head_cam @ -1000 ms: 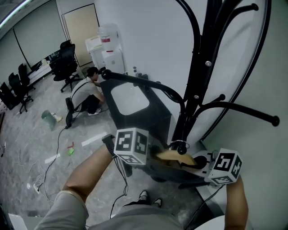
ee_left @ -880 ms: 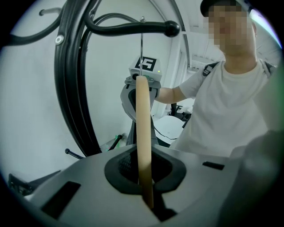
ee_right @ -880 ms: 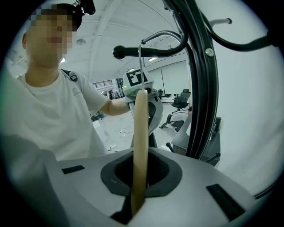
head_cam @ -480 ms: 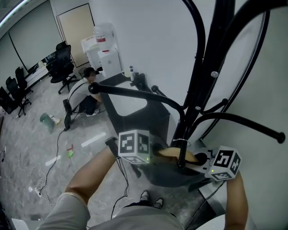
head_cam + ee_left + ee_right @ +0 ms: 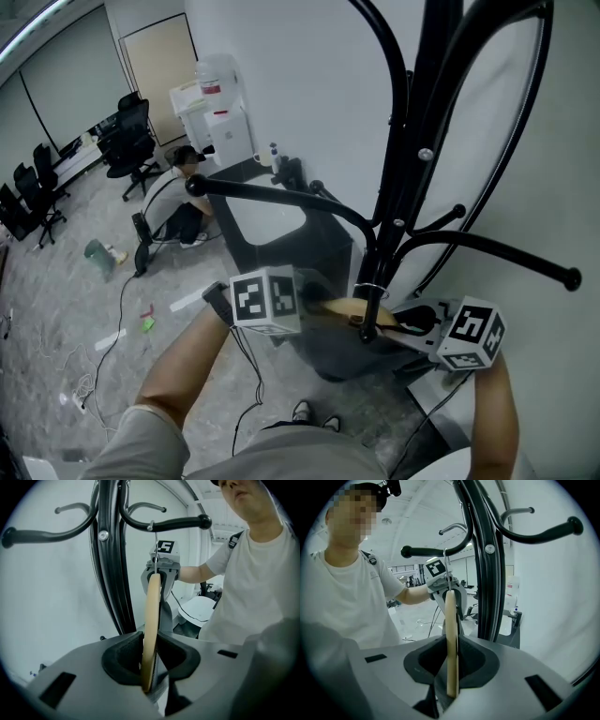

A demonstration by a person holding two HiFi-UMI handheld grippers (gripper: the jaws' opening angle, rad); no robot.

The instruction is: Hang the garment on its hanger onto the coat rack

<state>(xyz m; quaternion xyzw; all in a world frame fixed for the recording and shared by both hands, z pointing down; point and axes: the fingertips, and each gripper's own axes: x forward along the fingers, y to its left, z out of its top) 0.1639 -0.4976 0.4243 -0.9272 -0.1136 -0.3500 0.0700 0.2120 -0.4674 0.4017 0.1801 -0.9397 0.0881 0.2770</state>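
Note:
A wooden hanger [image 5: 349, 307] carries a dark grey garment [image 5: 330, 349] and lies level between my two grippers. My left gripper [image 5: 302, 305] is shut on its left end, my right gripper [image 5: 414, 324] on its right end. In the left gripper view, the hanger [image 5: 151, 620] runs edge-on out of my left gripper [image 5: 149, 670]. Its wire hook [image 5: 153, 527] sits over a short arm [image 5: 180, 524] of the black coat rack [image 5: 412, 141]. The right gripper view shows the same from my right gripper [image 5: 451, 670]: the hook [image 5: 446, 555] is over that arm [image 5: 424, 551].
The rack stands against a white wall [image 5: 309, 84], with long arms [image 5: 281, 195] reaching left and right [image 5: 506, 246]. A dark low table [image 5: 323, 248] is beside its foot. Farther off are a crouching person [image 5: 183, 192], a water dispenser [image 5: 220, 108], office chairs [image 5: 127, 127] and floor cables [image 5: 103, 337].
Both grippers have lifted the hanger a little and shifted it left. Its hook now sits over the short rack arm that points toward me.

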